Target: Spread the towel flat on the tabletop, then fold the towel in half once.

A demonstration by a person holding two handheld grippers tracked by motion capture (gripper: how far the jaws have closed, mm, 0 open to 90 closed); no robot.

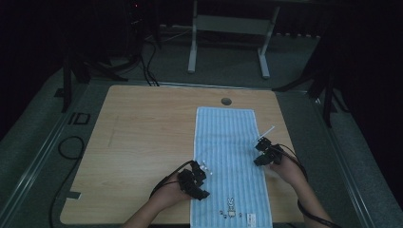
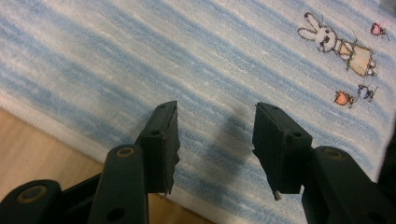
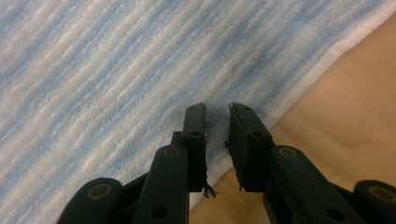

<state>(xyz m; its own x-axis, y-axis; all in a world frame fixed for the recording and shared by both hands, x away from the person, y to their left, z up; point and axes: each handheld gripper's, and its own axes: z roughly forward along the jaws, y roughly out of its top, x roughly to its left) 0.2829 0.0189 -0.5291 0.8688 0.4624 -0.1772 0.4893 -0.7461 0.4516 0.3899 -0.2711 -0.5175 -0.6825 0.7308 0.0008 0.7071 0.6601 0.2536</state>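
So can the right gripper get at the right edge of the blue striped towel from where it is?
Probably yes: the right gripper hangs just over the towel's white right edge, jaws slightly apart, with nothing between them and only bare table beside it.

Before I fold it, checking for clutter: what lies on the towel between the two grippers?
Nothing: in the high view the striped towel is bare between the left gripper and the right gripper.

both forearms enter from the bottom of the high view. the left gripper points forward and down, jaws parted with a wide gap, nothing between them. the right gripper angles inward, jaws narrowly apart and empty.
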